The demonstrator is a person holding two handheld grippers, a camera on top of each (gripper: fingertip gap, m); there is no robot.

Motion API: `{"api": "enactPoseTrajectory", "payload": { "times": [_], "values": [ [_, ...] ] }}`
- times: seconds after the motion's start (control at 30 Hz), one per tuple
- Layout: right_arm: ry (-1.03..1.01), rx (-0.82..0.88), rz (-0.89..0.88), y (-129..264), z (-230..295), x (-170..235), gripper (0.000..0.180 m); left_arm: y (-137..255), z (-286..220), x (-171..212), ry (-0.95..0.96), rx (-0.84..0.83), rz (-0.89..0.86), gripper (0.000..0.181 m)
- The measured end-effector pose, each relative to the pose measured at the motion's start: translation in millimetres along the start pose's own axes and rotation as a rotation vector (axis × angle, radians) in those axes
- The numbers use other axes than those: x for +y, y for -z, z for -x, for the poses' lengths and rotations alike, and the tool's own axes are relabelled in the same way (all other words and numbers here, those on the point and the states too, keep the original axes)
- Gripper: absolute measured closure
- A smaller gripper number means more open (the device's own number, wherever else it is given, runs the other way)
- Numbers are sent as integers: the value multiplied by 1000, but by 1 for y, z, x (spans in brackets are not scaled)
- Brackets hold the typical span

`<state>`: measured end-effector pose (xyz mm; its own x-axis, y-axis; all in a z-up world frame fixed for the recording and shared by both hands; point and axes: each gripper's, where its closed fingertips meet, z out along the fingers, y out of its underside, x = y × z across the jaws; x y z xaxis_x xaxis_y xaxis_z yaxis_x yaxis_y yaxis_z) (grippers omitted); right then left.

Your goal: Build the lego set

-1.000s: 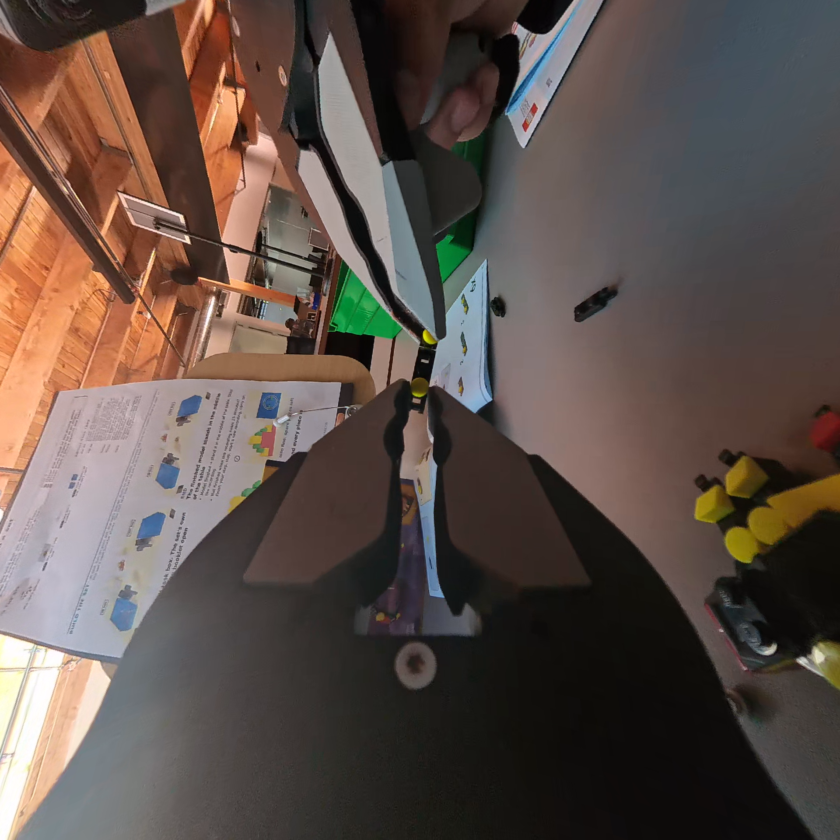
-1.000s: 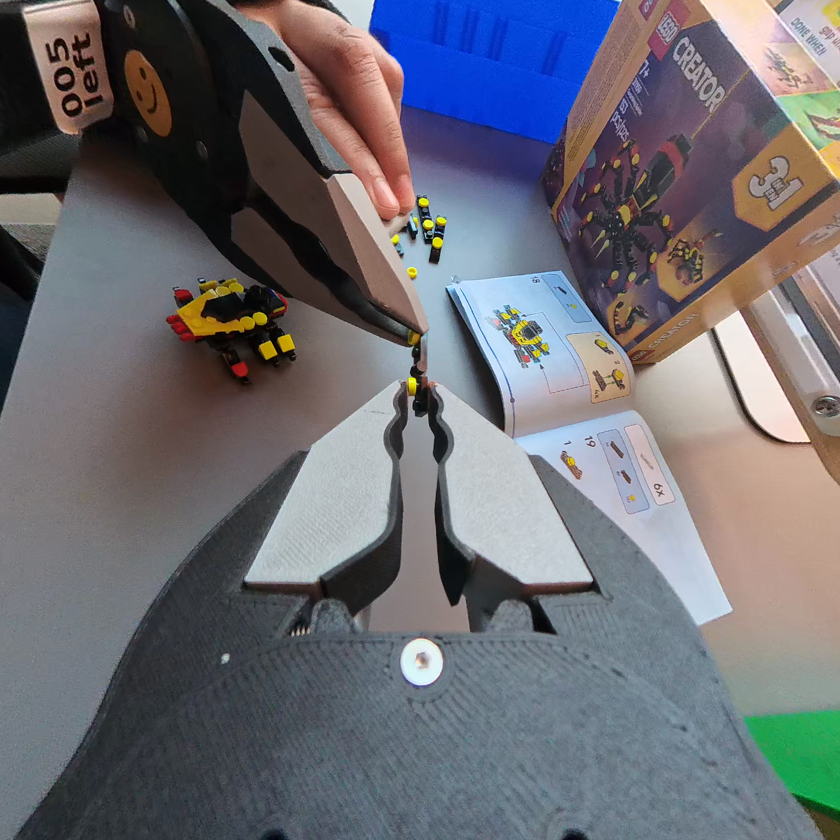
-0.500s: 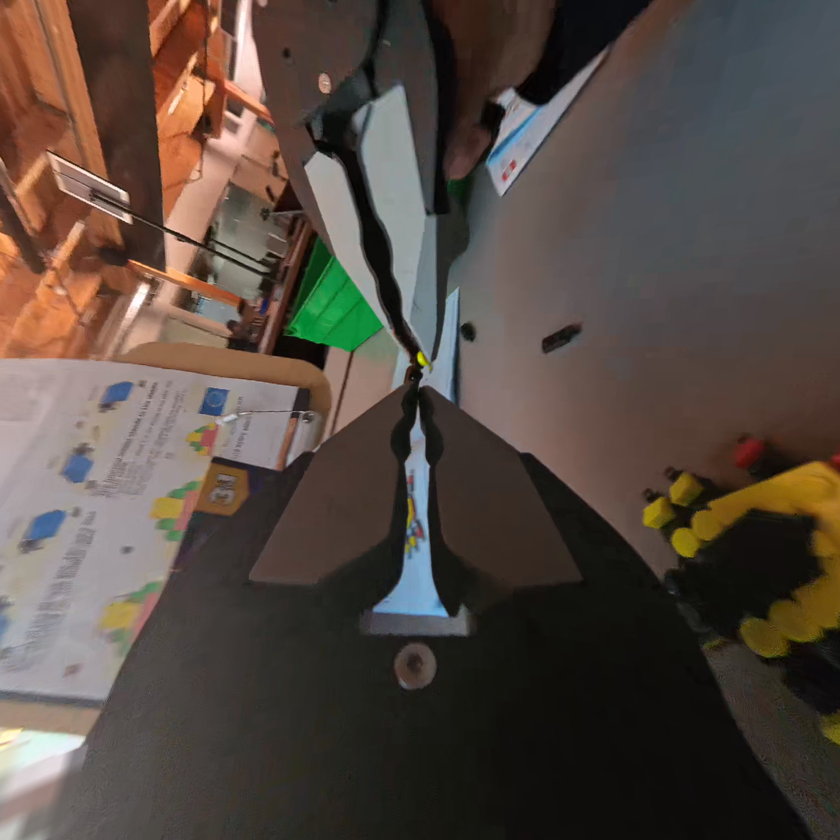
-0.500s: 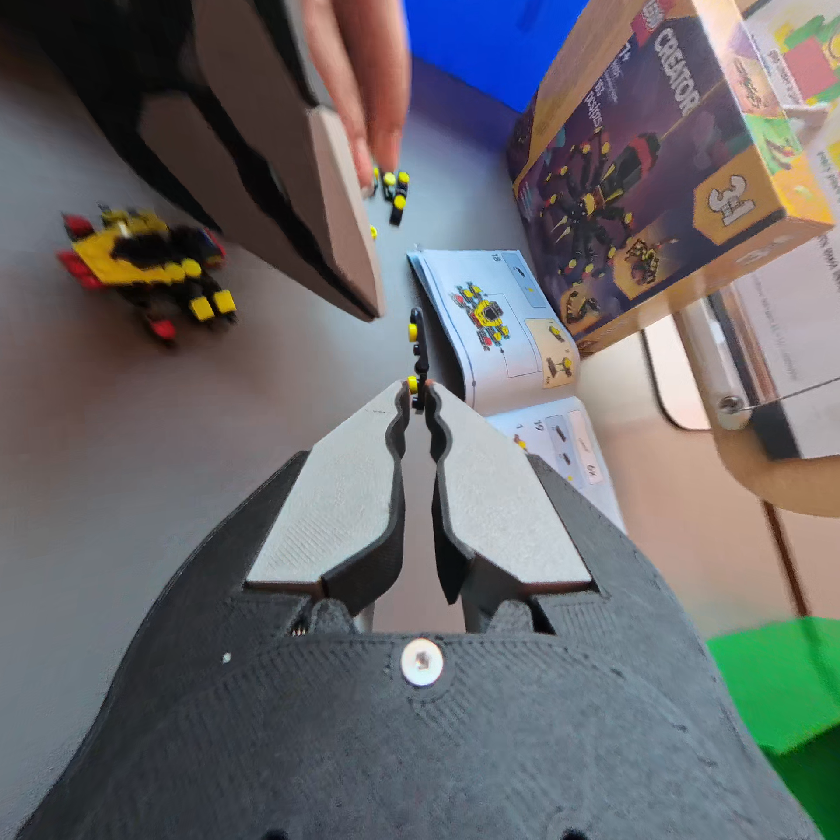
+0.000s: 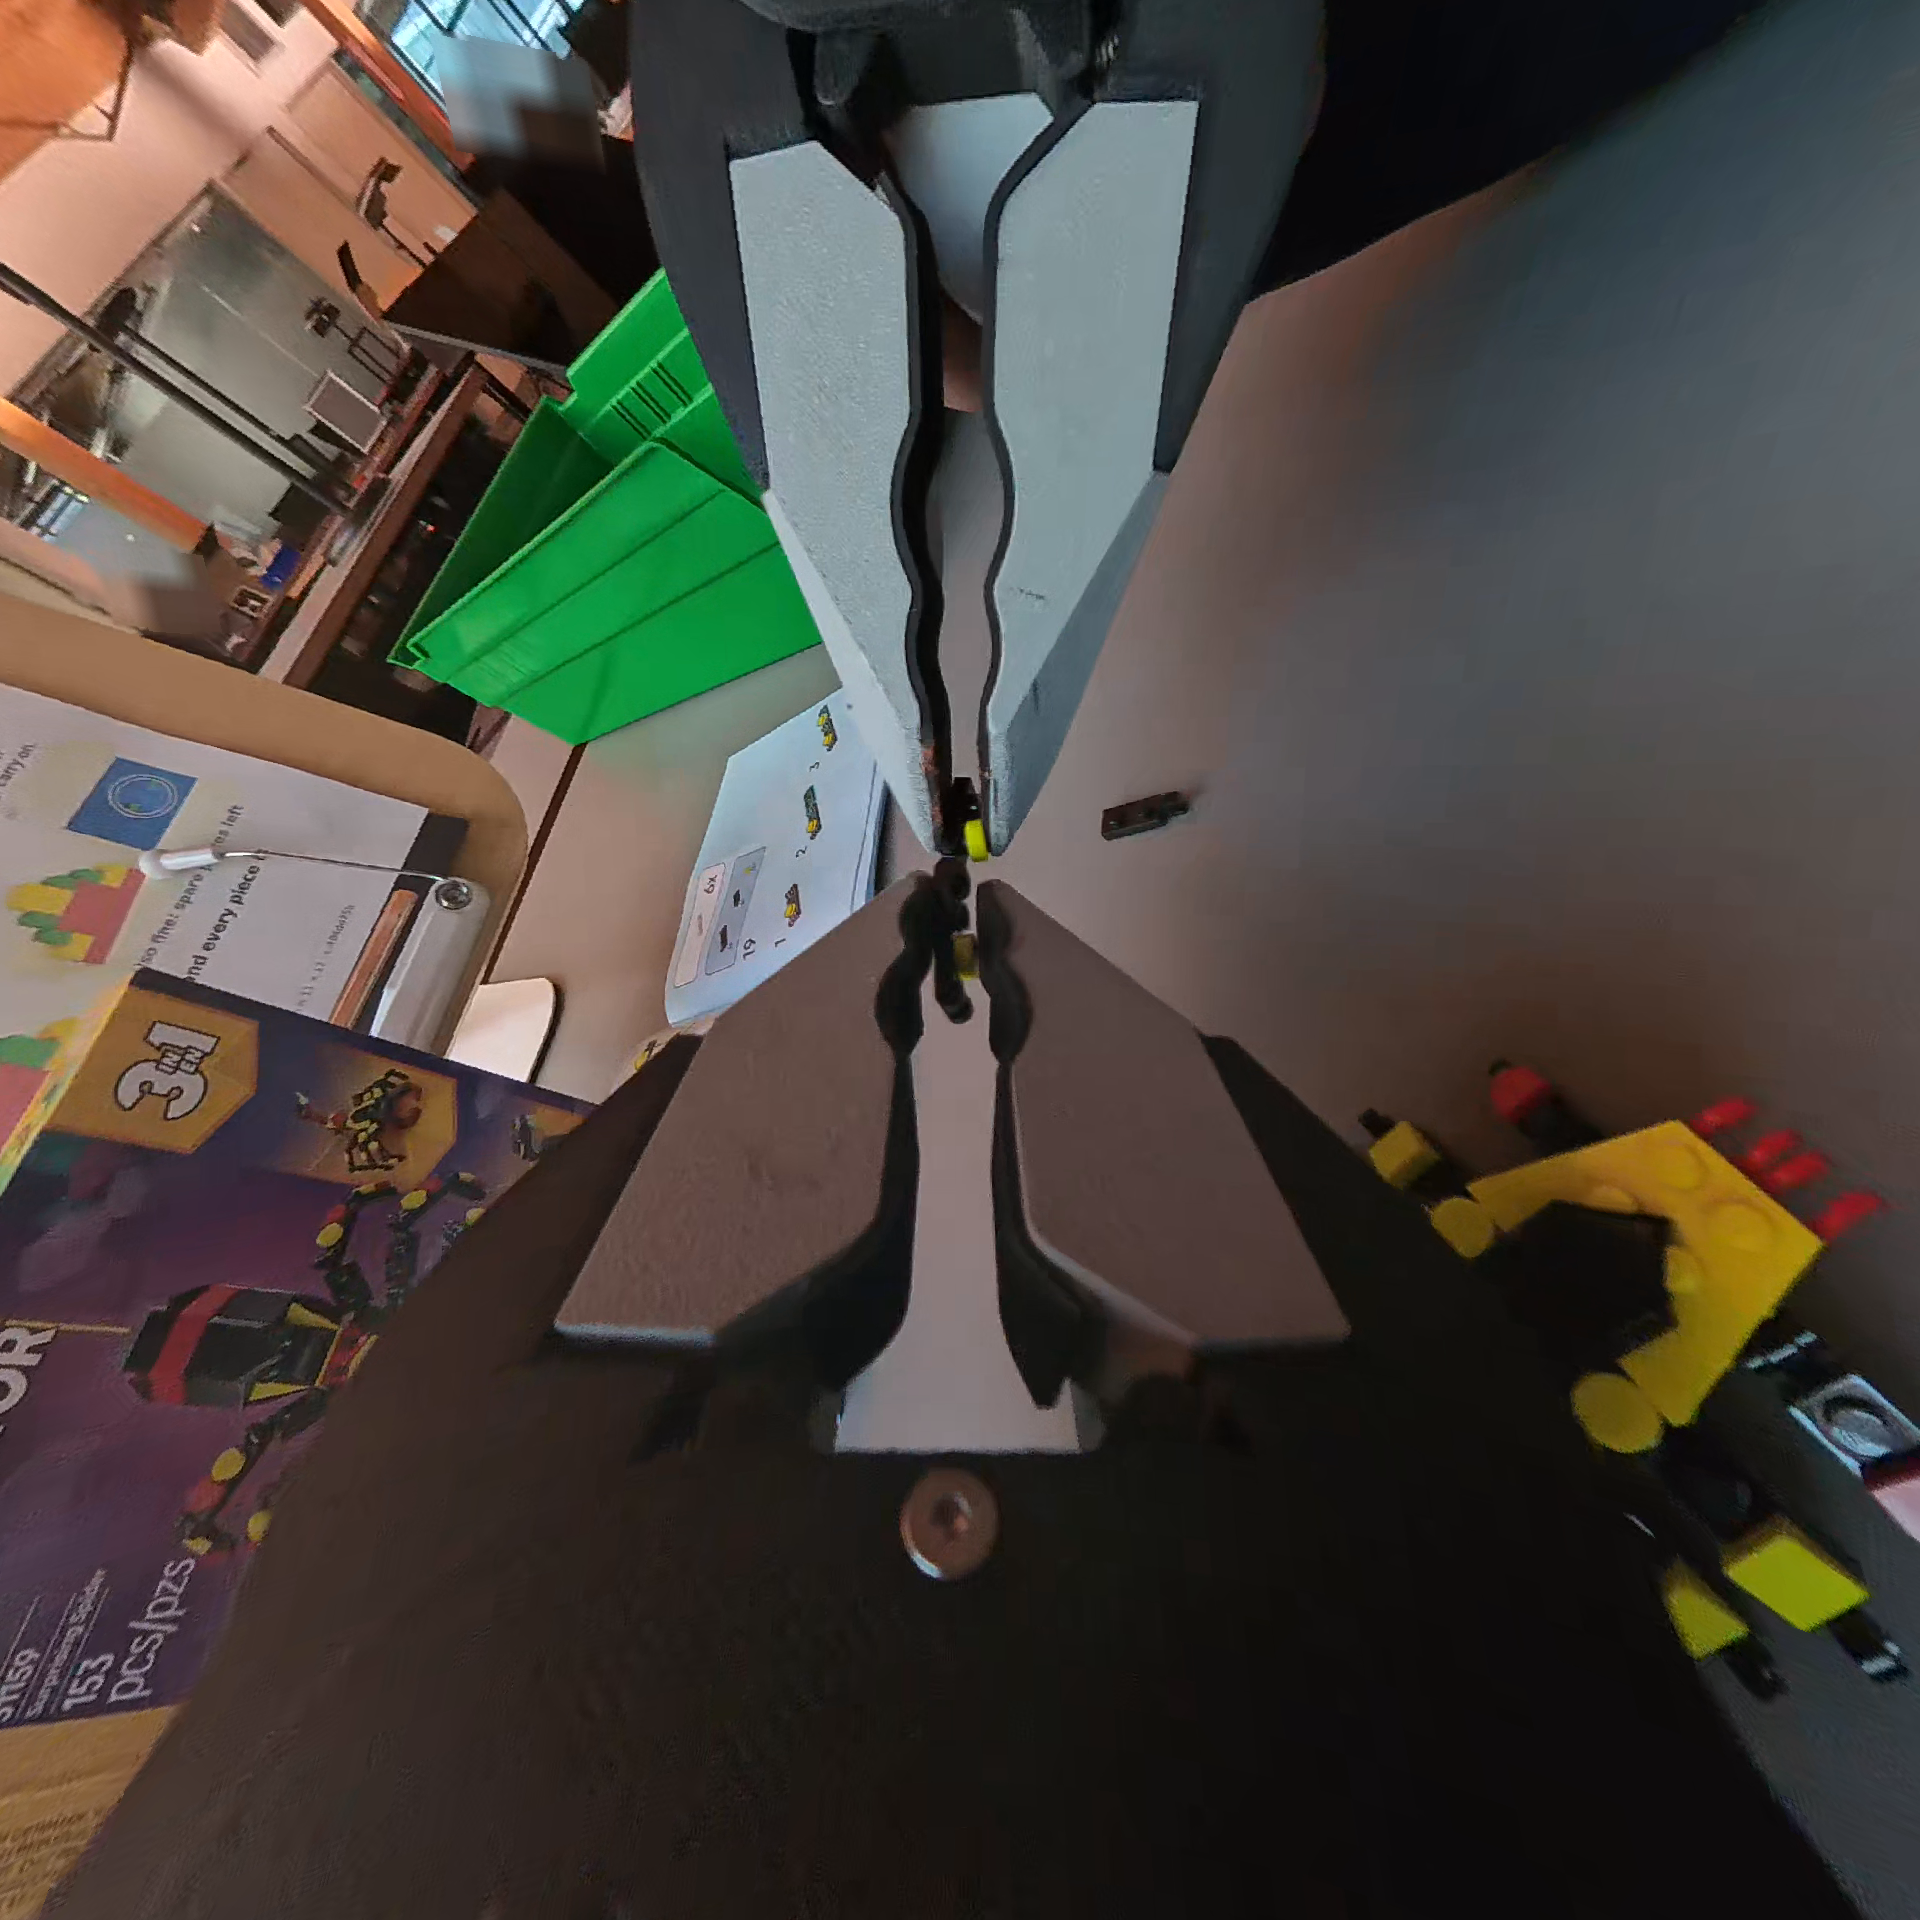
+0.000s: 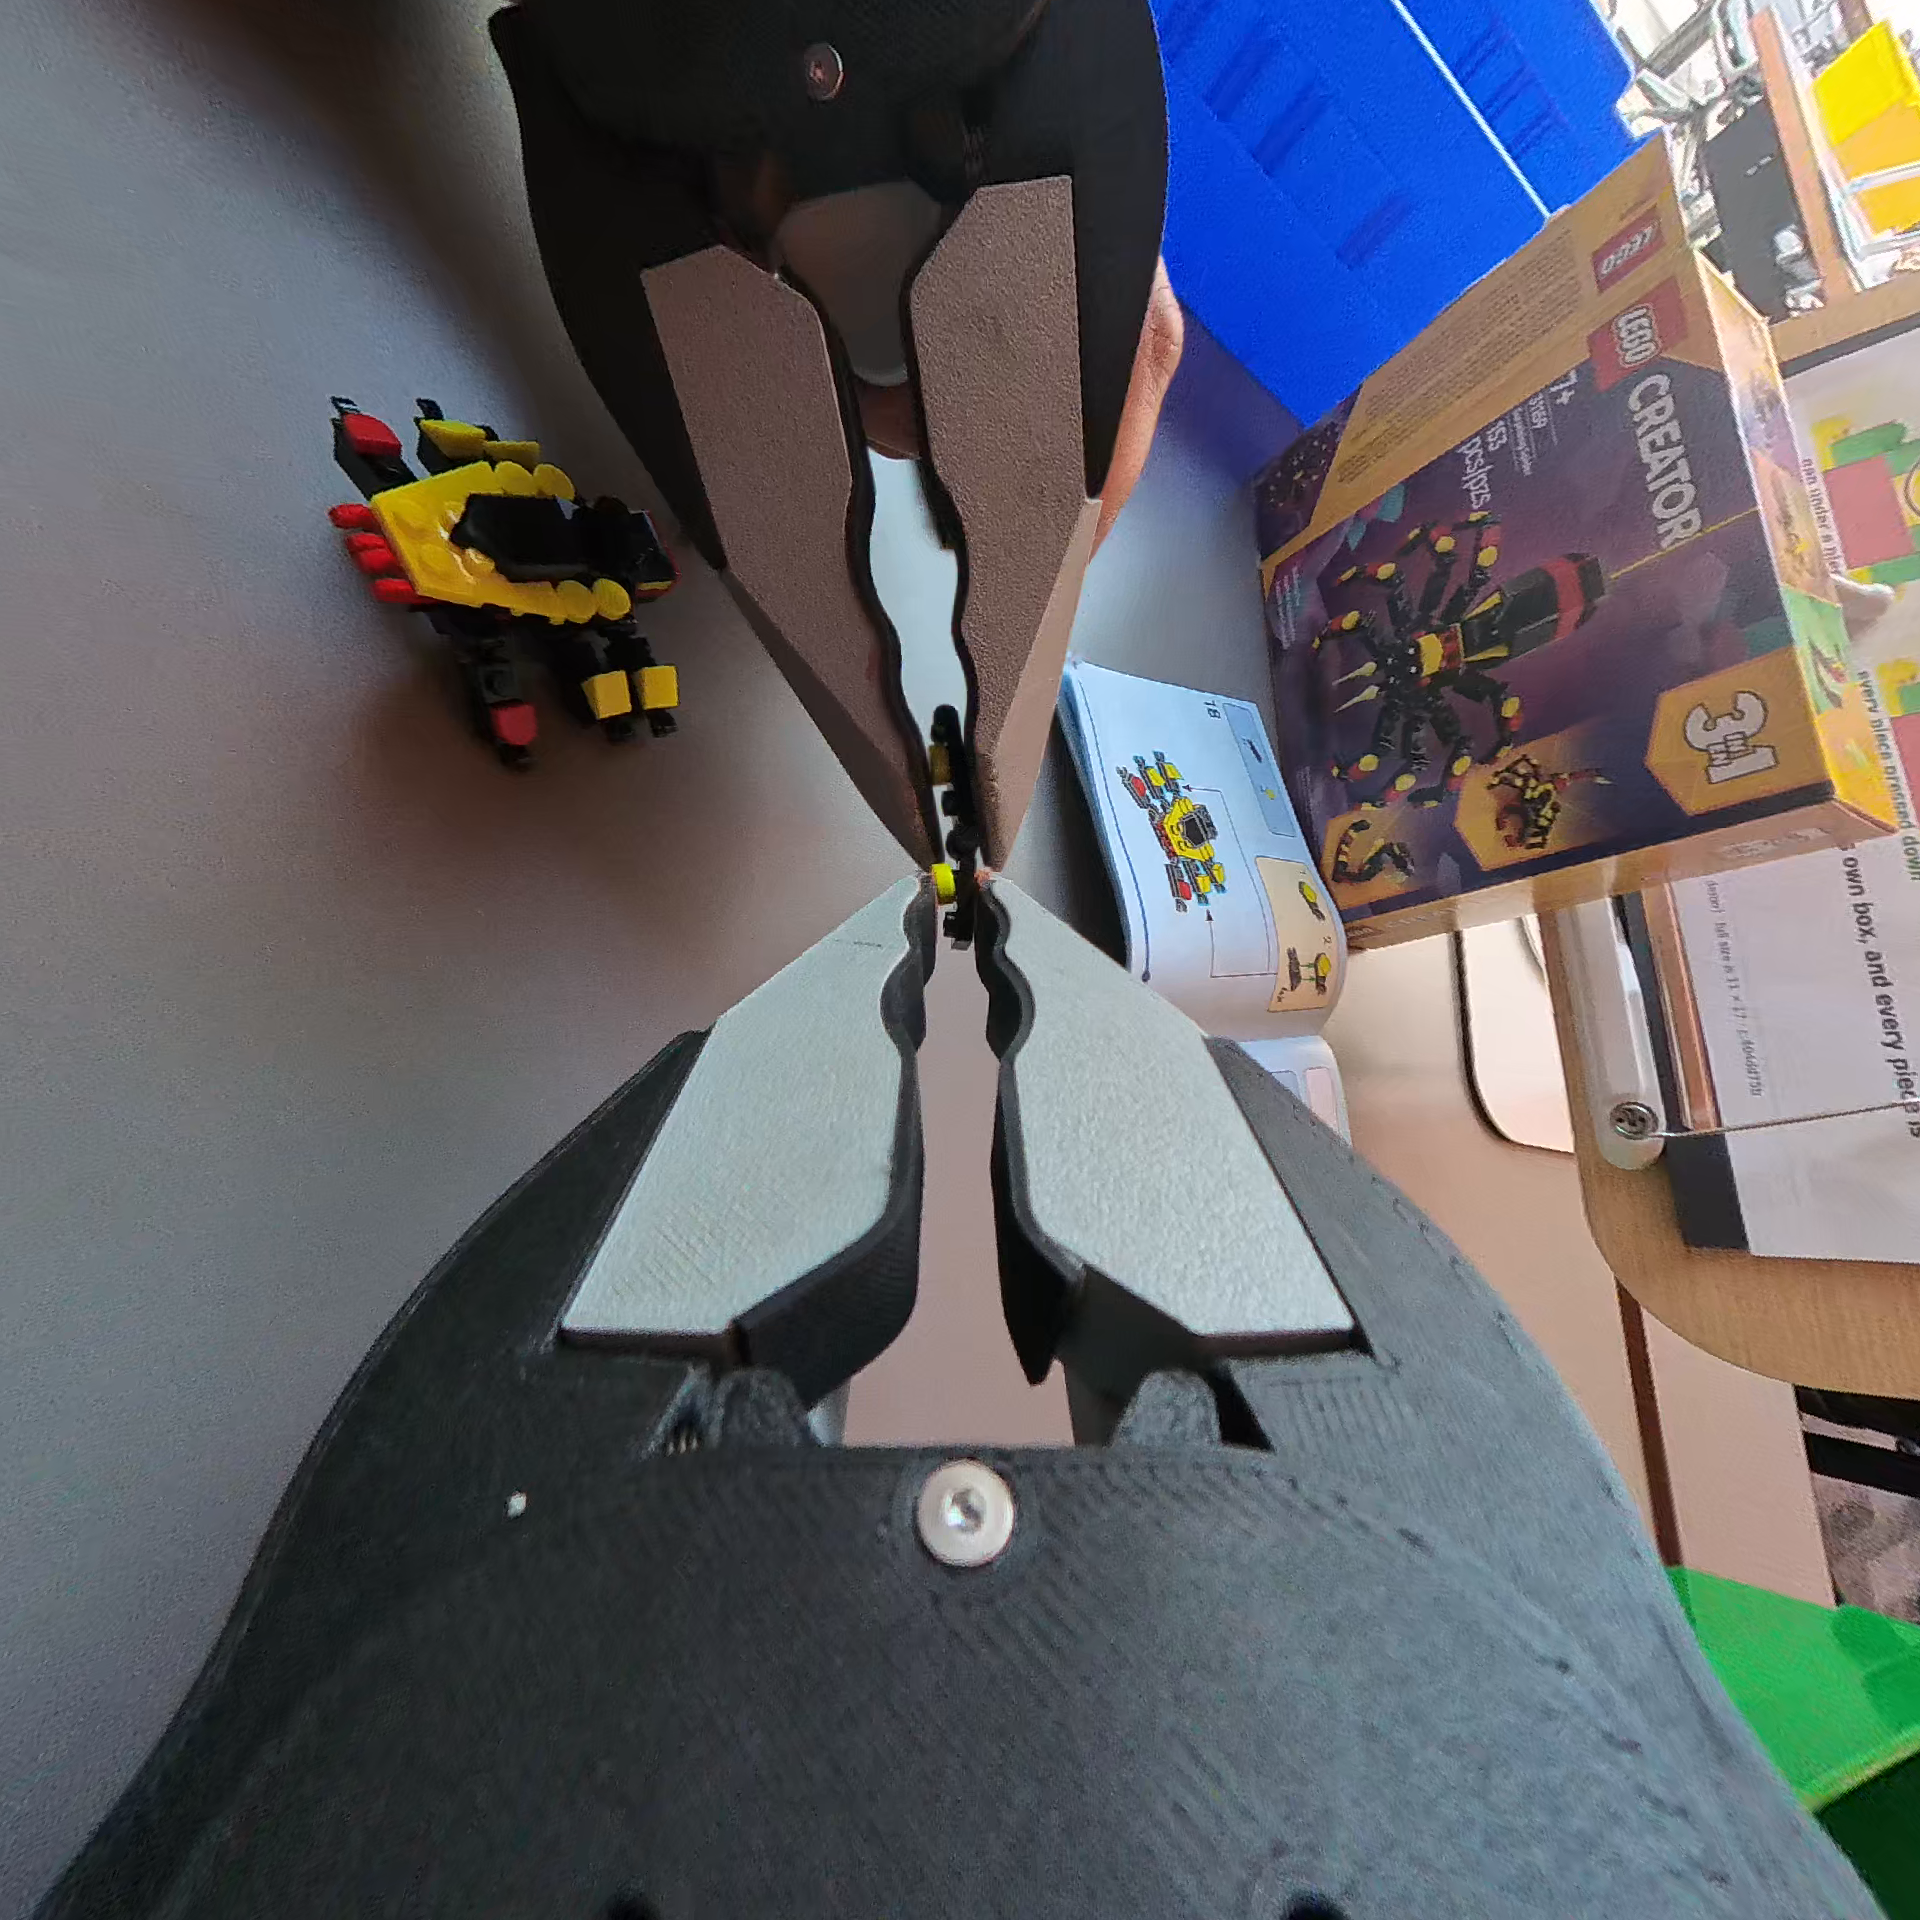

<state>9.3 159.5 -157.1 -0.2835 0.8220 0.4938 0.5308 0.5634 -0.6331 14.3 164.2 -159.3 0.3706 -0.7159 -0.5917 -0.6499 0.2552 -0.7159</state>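
Black-yellow leg piece (image 5: 954,956) now pinched by both — left gripper (image 5: 948,902), right gripper (image 6: 950,896), tip-to-tip

A thin black leg piece (image 6: 951,831) with small yellow studs is being held upright at the frame centre. A yellow, black and red model body (image 6: 520,571) is lying flat at the upper left.

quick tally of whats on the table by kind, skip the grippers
lego box: 1
instruction booklet: 1
part-built model: 1
loose black piece: 1
green bin: 1
blue bin: 1
total: 6
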Motion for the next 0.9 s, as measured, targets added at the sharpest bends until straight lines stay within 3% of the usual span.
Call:
{"api": "enactPoseTrajectory", "payload": {
  "times": [0.37,0.9],
  "values": [
    [-94,-118,-55,4,8,-3,176,3,-8,-5,88,85,-15,177],
    [-53,64,-6,-5,-10,3,174,-1,8,6,250,-18,75,178]
  ]
}}
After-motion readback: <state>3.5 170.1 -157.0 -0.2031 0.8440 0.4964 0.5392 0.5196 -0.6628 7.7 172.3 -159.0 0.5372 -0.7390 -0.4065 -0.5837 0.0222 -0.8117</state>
